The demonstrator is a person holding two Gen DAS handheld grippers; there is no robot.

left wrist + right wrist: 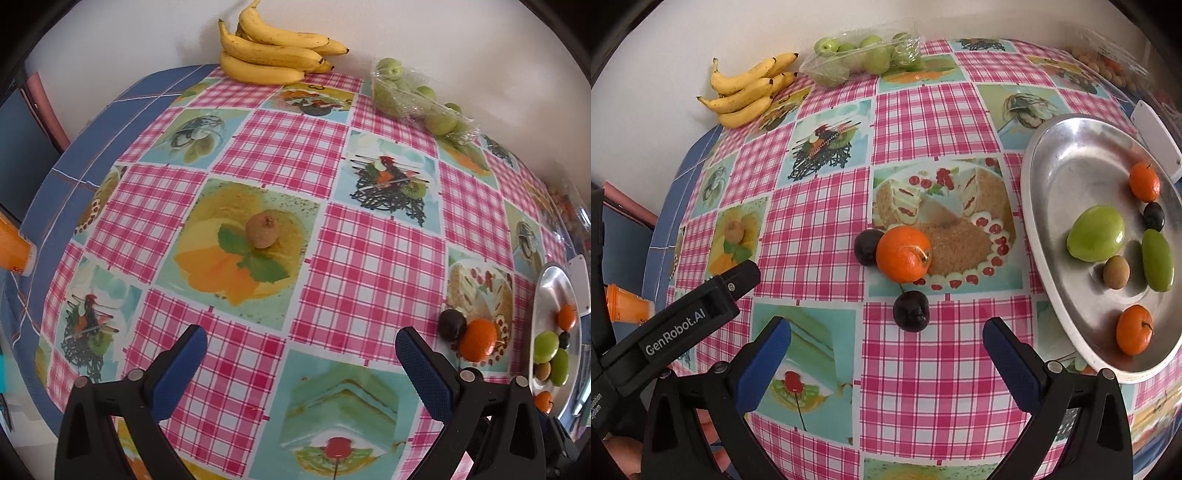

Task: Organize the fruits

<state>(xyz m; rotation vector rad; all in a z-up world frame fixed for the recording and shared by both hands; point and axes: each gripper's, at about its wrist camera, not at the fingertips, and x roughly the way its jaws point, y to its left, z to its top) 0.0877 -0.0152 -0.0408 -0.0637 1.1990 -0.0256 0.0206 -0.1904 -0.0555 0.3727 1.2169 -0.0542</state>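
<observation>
Task approx. half done: metal tray (pixel 1060 155) holds six fruits. Left on table (pixel 923 369): orange (pixel 903 253), two dark plums (pixel 911 310), small brown fruit (pixel 261 229). Left tongs (pixel 301 352) and right tongs (pixel 886 341) both wide, empty.

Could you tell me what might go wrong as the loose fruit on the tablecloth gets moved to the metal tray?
The near plum sits just ahead of the open right gripper; being round, it may roll if nudged. The orange touches a second plum, so grabbing one may knock the other. The metal tray looks shallow, so dropped fruit might roll into the fruit already there.
</observation>
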